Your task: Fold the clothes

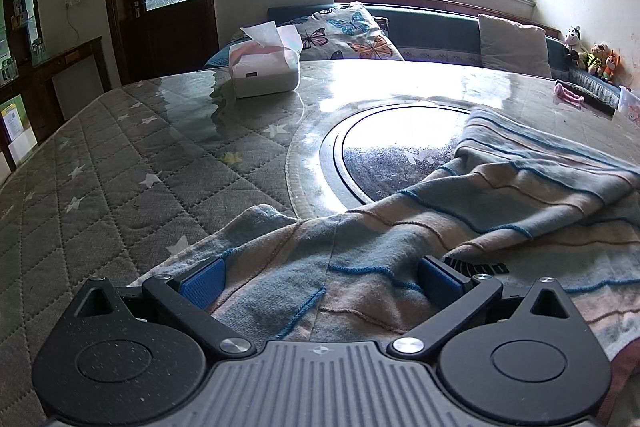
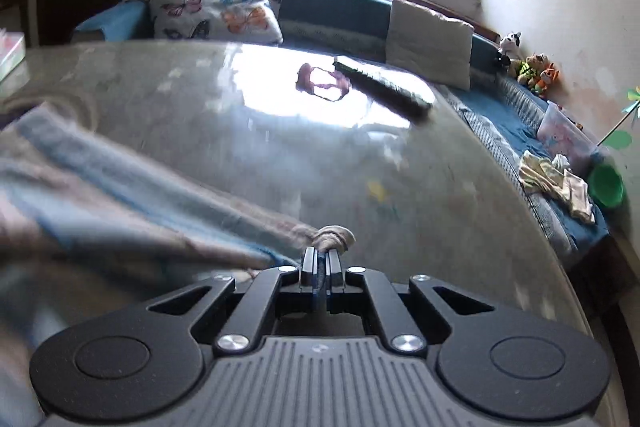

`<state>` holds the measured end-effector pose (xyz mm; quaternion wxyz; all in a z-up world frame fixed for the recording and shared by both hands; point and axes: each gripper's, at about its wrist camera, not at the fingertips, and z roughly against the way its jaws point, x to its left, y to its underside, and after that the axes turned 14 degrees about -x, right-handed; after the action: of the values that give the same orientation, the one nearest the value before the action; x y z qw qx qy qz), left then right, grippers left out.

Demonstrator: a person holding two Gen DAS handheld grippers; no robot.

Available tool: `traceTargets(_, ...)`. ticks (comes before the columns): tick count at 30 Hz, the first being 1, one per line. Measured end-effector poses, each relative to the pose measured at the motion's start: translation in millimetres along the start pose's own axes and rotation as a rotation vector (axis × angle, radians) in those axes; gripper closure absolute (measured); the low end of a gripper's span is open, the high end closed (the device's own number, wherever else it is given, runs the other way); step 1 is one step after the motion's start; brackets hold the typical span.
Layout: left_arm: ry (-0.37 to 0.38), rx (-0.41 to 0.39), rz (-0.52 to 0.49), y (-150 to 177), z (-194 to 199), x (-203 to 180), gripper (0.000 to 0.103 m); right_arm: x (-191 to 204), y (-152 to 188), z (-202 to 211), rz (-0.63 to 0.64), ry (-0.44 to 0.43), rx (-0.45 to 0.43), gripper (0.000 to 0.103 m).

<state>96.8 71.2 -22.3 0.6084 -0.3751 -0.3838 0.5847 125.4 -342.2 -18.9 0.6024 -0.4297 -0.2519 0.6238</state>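
Observation:
A striped garment (image 1: pixel 420 227) in pale blue, beige and pink lies rumpled on the glass-topped table (image 1: pixel 160 147). My left gripper (image 1: pixel 320 281) is open just above it, the cloth spreading between its blue pads (image 1: pixel 202 285). In the right wrist view my right gripper (image 2: pixel 320 259) is shut on a bunched corner of the same garment (image 2: pixel 120 195), which stretches away to the left, blurred. A beige knot of cloth sticks out past the fingertips.
A tissue box (image 1: pixel 264 67) stands at the table's far left. A round dark inset (image 1: pixel 384 155) marks the table's middle. A pink item (image 2: pixel 320 83) and a dark remote (image 2: pixel 384 87) lie far right. Sofa with cushions (image 2: pixel 216 7), toys and a green bowl (image 2: pixel 606 185) beyond.

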Motion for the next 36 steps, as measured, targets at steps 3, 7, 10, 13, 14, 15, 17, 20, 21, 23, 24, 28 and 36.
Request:
traceTargets(3,-0.002,0.004,-0.006,-1.2,0.0,-1.0,0.0,-0.3,16.8,27.8,0.024,0.008,-0.002,0.1)
traceTargets(7,-0.005,0.044,-0.02,-9.8,0.1,-5.3,0.0,-3.3,15.3,48.8,0.019,0.014,-0.022,0.1)
traceTargets(10,0.024,0.005,-0.033,-25.8,7.6,-12.6,0.0,-6.2,10.5,56.9,0.011,0.02,-0.042,0.1)
traceTargets(13,0.08,-0.048,-0.074,-47.2,10.0,-31.4,0.001,-8.2,10.8,56.3,-0.003,0.014,-0.044,0.1)
traceTargets(14,0.105,-0.06,-0.09,-53.5,7.2,-40.0,0.001,-8.0,11.9,54.6,-0.009,0.011,-0.042,0.1)
traceTargets(15,0.131,-0.071,-0.105,-59.6,3.8,-48.7,0.004,-7.6,13.2,52.6,-0.015,0.009,-0.04,0.1)
traceTargets(17,0.195,-0.064,-0.127,-69.3,-10.3,-67.8,0.009,-7.9,16.5,49.8,-0.035,0.003,-0.032,0.1)
traceTargets(20,0.242,-0.041,-0.163,-77.7,-39.4,-93.3,0.022,-8.5,22.3,48.5,-0.063,-0.008,-0.026,0.099)
traceTargets(21,0.256,-0.033,-0.175,-80.4,-49.3,-101.7,0.024,-8.1,23.4,48.1,-0.069,-0.012,-0.025,0.099)
traceTargets(23,0.291,-0.009,-0.175,-81.9,-66.6,-111.4,0.025,-8.0,24.9,47.1,-0.075,-0.018,-0.024,0.099)
traceTargets(24,0.298,0.006,-0.175,-82.7,-75.9,-115.9,0.03,-8.1,25.5,47.2,-0.077,-0.019,-0.025,0.099)
traceTargets(28,0.312,0.058,-0.176,-82.3,-103.8,-126.8,0.042,-11.4,26.2,47.8,-0.097,-0.027,-0.027,0.099)
traceTargets(36,0.341,0.083,-0.159,-77.5,-115.4,-130.9,0.092,-15.2,27.5,47.2,-0.12,-0.039,-0.032,0.098)
